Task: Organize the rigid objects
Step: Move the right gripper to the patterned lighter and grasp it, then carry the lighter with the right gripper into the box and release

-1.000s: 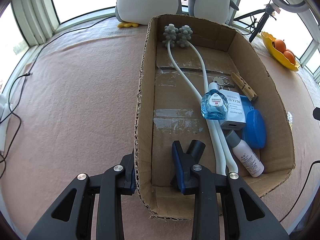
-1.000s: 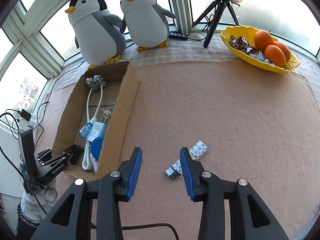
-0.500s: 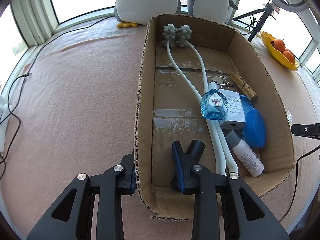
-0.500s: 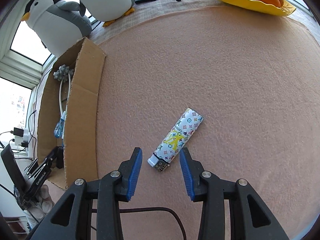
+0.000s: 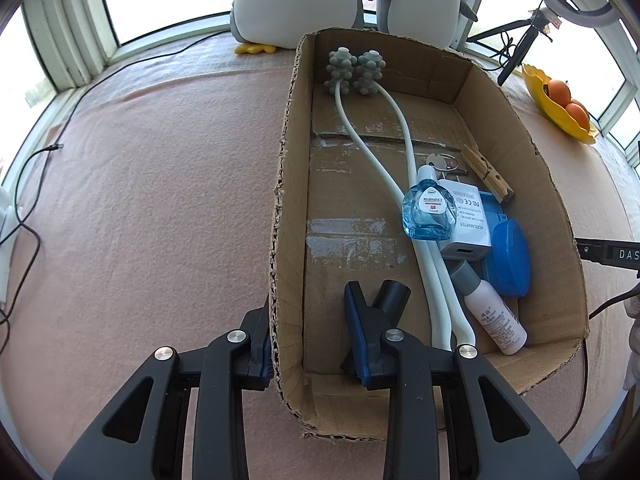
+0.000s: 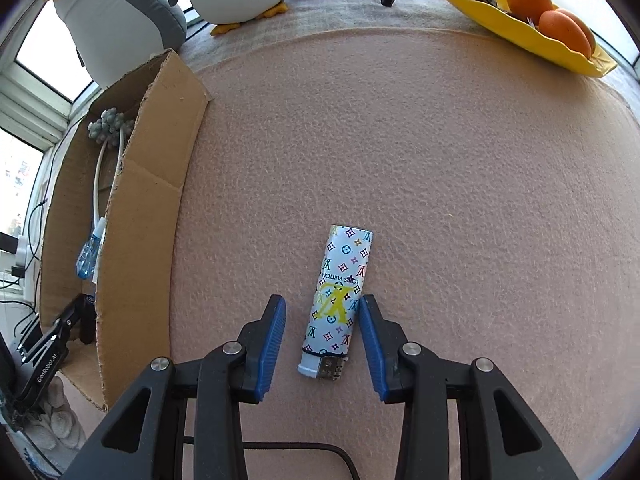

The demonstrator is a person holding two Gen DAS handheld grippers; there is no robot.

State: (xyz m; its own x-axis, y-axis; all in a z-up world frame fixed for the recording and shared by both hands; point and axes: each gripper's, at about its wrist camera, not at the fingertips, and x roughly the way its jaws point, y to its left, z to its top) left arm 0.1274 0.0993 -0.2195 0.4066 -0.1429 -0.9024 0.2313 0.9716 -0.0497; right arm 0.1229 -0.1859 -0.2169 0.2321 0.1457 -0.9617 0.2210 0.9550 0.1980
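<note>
A: Where is the lighter [image 6: 338, 300] lying?

B: Flat on the pink surface [image 6: 440, 160], outside the cardboard box [image 6: 160, 152] and off to its right in the right wrist view. Its long axis runs nearly straight away from the camera, leaning slightly to the right at the far end, with the metal head at the near end.

A: And the right gripper [image 6: 323, 340]?

B: It straddles the lighter's lower half, one blue pad on each long side. The right pad looks to be just at the lighter's edge, while a clear gap shows on the left, so the jaws are unclenched and nothing is grasped yet. I judge the alignment good: closing would squeeze across the narrow width, square to the long axis.

A: What about the other hand?

B: The left gripper [image 5: 308, 328] is clamped on the box's left wall [image 5: 280, 280], one finger outside and one inside, which steadies the box. It is well apart from the lighter, so the right one is plainly the nearer.

A: What is already in the box?

B: A white massager [image 5: 372, 132], a blue dropper bottle [image 5: 428, 214], a white adapter [image 5: 468, 236], a blue case [image 5: 510, 256], a small pink bottle [image 5: 494, 320] and a wooden clothespin [image 5: 486, 174].
</note>
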